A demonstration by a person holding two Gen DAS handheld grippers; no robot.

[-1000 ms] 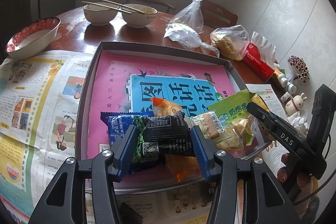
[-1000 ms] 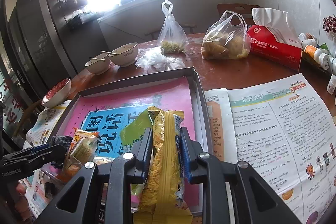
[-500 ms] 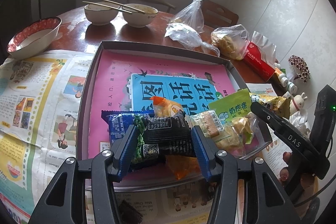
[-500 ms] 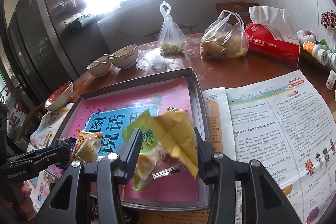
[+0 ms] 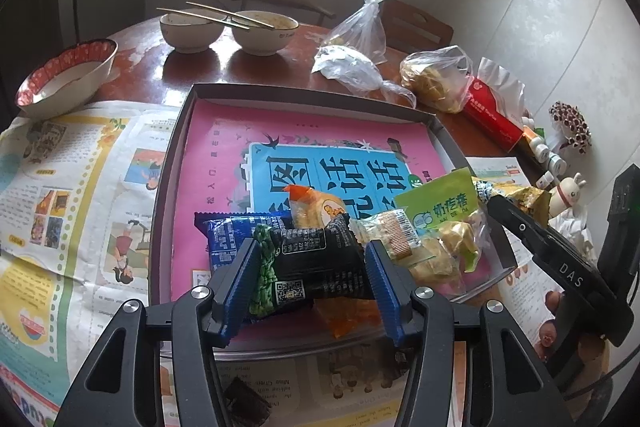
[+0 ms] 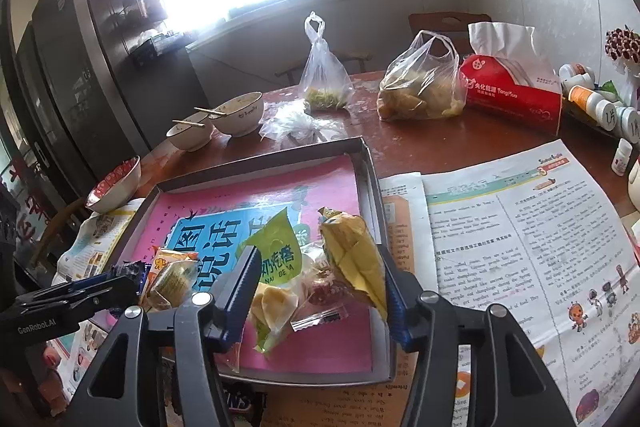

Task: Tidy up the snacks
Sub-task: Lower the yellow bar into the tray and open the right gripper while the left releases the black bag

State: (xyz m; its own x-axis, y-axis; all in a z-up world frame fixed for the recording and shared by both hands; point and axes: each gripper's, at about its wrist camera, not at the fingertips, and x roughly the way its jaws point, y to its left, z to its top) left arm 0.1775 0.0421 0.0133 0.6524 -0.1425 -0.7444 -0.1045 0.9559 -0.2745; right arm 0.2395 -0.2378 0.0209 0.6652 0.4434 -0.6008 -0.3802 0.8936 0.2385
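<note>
Snacks in crinkly foil: the black-and-green packet (image 5: pixel 316 263), light and slippery, is clamped across its middle by the left gripper (image 5: pixel 310 277); the right gripper (image 6: pixel 316 291) is opening, the soft yellow packet (image 6: pixel 352 259) resting loose against one finger.

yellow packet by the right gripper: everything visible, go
The yellow packet is crinkled glossy film, sealed, with a crimped top end showing dark print. It stands tilted in the tray, near its right wall, leaning on the right gripper's right finger; the jaws are opening around it. Its base sits among the other snacks, beside a green packet. In the left view only its top shows.
</note>
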